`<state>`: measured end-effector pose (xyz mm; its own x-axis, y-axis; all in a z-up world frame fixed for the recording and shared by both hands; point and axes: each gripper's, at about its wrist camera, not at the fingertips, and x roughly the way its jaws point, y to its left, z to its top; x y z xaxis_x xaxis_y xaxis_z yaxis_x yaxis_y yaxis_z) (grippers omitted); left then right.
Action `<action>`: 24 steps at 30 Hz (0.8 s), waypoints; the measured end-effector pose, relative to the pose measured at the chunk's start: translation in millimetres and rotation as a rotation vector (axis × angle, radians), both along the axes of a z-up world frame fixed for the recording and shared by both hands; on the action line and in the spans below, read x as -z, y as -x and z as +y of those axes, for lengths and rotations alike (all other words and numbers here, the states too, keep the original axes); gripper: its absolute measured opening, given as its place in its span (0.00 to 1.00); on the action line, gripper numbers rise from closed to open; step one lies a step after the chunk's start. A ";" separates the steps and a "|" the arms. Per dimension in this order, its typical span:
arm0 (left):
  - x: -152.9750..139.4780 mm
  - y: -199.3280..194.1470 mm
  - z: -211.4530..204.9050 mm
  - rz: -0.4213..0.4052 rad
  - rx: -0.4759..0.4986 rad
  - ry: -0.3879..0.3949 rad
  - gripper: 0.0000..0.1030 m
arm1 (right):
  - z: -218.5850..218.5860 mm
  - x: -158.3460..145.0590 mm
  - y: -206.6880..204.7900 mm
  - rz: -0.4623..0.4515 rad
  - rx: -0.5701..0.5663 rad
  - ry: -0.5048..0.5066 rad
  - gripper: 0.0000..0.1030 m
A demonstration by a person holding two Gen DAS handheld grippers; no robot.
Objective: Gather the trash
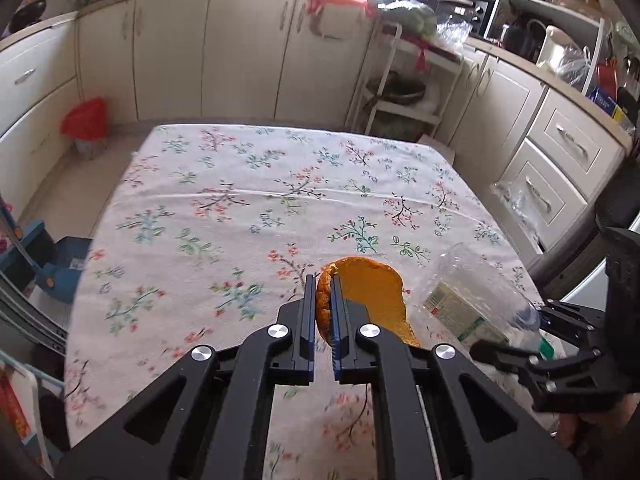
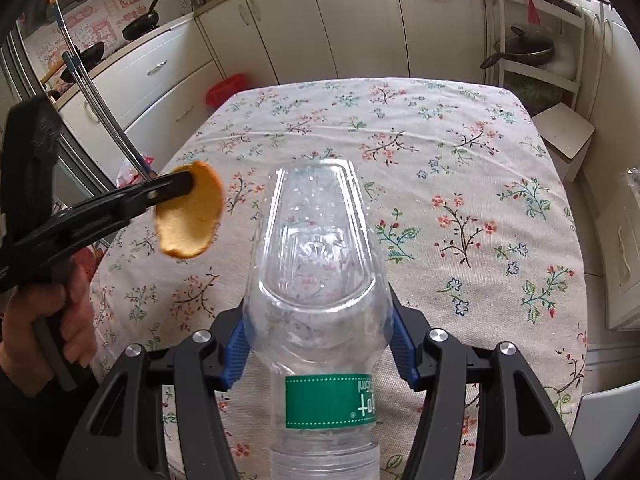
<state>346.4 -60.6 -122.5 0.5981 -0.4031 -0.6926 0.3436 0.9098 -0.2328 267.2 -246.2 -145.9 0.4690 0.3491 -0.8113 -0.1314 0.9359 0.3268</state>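
Bottle: clear plastic bottle (image 2: 320,280) with a green label, empty, clamped across its body by the right gripper (image 2: 320,344), base pointing to 12 o'clock.
Peel: orange peel (image 1: 372,296) pinched in the left gripper (image 1: 322,312), jaws clenched on its edge, lifted off the table.
Bin: red-lined bin (image 1: 86,126) on the floor at 10 o'clock; contents hidden.
Cut off: bottle neck below the frame edge.
Surface: floral tablecloth (image 1: 260,200); cream kitchen cabinets (image 1: 240,52) around.
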 end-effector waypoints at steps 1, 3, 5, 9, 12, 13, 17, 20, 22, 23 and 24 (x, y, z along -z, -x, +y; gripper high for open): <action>-2.4 5.4 3.6 -0.002 -0.005 0.005 0.05 | -0.7 -0.5 0.9 -0.002 0.007 -0.008 0.56; -7.6 13.7 8.7 -0.011 -0.012 0.010 0.05 | -2.5 -0.5 0.9 -0.001 0.017 -0.029 0.56; -13.0 20.5 12.0 -0.028 -0.015 0.008 0.05 | -4.0 -1.7 2.0 -0.001 0.028 -0.054 0.56; -24.4 39.7 18.3 -0.062 -0.013 0.003 0.05 | -3.8 -2.9 7.0 -0.006 0.034 -0.077 0.56; -29.3 55.4 18.7 -0.081 -0.007 -0.004 0.05 | -1.9 -3.3 13.5 -0.008 0.031 -0.085 0.56; -30.9 62.0 19.6 -0.090 -0.006 -0.011 0.05 | -1.9 -3.8 16.7 -0.009 0.031 -0.092 0.56; -35.9 86.5 24.5 -0.108 -0.007 -0.026 0.05 | -3.3 -12.1 28.0 -0.030 0.038 -0.115 0.56; -39.8 110.4 30.0 -0.124 -0.014 -0.036 0.05 | -6.3 -23.1 41.1 -0.065 0.046 -0.146 0.56; -42.6 130.4 32.8 -0.138 -0.013 -0.048 0.05 | -7.6 -32.8 54.7 -0.099 0.048 -0.171 0.56; -43.8 138.1 33.4 -0.145 -0.012 -0.056 0.05 | -6.9 -36.3 59.5 -0.112 0.047 -0.178 0.56; -44.7 147.0 34.8 -0.150 -0.011 -0.062 0.05 | -6.4 -40.5 65.6 -0.128 0.045 -0.184 0.56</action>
